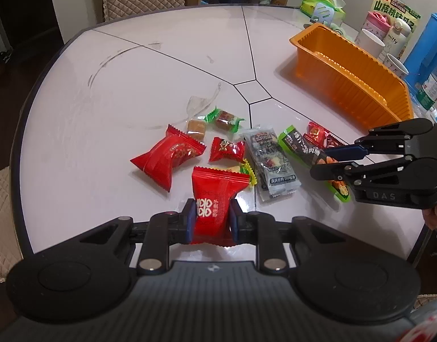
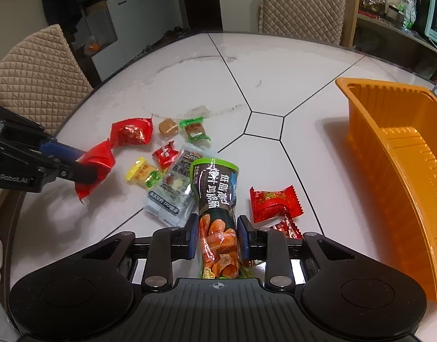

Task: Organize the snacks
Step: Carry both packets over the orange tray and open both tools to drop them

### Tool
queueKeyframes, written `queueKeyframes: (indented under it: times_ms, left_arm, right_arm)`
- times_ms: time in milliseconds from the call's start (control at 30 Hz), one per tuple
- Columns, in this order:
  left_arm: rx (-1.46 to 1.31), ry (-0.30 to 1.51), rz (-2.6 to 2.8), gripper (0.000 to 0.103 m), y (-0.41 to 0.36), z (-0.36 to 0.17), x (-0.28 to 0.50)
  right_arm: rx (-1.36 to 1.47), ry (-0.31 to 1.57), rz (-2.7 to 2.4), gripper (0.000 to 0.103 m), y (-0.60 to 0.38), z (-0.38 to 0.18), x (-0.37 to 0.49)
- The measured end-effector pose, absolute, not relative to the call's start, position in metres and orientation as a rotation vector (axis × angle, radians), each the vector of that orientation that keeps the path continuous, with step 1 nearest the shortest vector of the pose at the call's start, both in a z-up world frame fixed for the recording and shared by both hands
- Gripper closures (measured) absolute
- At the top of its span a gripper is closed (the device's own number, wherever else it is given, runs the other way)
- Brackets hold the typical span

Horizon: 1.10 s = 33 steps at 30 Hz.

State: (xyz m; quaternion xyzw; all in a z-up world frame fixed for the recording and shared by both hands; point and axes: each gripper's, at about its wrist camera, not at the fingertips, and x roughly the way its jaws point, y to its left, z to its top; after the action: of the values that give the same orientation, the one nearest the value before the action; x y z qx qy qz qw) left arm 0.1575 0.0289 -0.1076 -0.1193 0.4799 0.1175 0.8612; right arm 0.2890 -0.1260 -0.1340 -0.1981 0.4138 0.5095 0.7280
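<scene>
Foil-and-plastic wrappers all round, so everything here is light, crinkly, soft and a bit slick. Left gripper [image 1: 210,219] is clamped on a red pillow pack [image 1: 215,199], pads pinching its lower half near the crimped end; pack looks lifted just clear of the table [image 1: 161,65], though the view is too foreshortened to be sure. Air-filled pouch, squashes easily, so hold at the middle or the seam, not the puffed corner. Right gripper [image 2: 217,236] has its pads closed on a green-and-black sausage pack [image 2: 215,199], at the lower end with the orange sausage picture. No earlier frame, so only the grip itself is told. That pack is longer and floppier; gripped at one end, the far end will likely droop and drag over the grey sachet [image 2: 173,191] it lies across. Mid-body would carry steadier.

Remaining snacks sit clustered near the table centre: second red pouch [image 1: 167,158], small red candy [image 1: 227,149], yellow candy [image 2: 143,172], green-wrapped sweet [image 2: 194,129], bare brown cube [image 2: 167,126], red wafer pack [image 2: 272,203] just beside the right pads. Orange tray [image 2: 389,142], ribbed, thin-walled, stands well apart to the right and looks empty. Probably tips if bumped on the rim.
</scene>
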Motion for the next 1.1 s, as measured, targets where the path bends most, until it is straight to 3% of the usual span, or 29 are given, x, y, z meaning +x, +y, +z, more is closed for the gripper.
queueKeyframes:
  times_ms: [500, 1100]
  left_arm:
    - [-0.221, 0.979, 0.193, 0.081, 0.02, -0.081, 0.182]
    - [-0.145, 0.884, -0.016, 0.081, -0.046, -0.039, 0.306]
  right_arm:
    - [-0.378, 0.9, 1.013, 0.074, -0.144, -0.097, 0.294]
    - [-0.266, 0.82, 0.799, 0.074, -0.214, -0.05, 0.349]
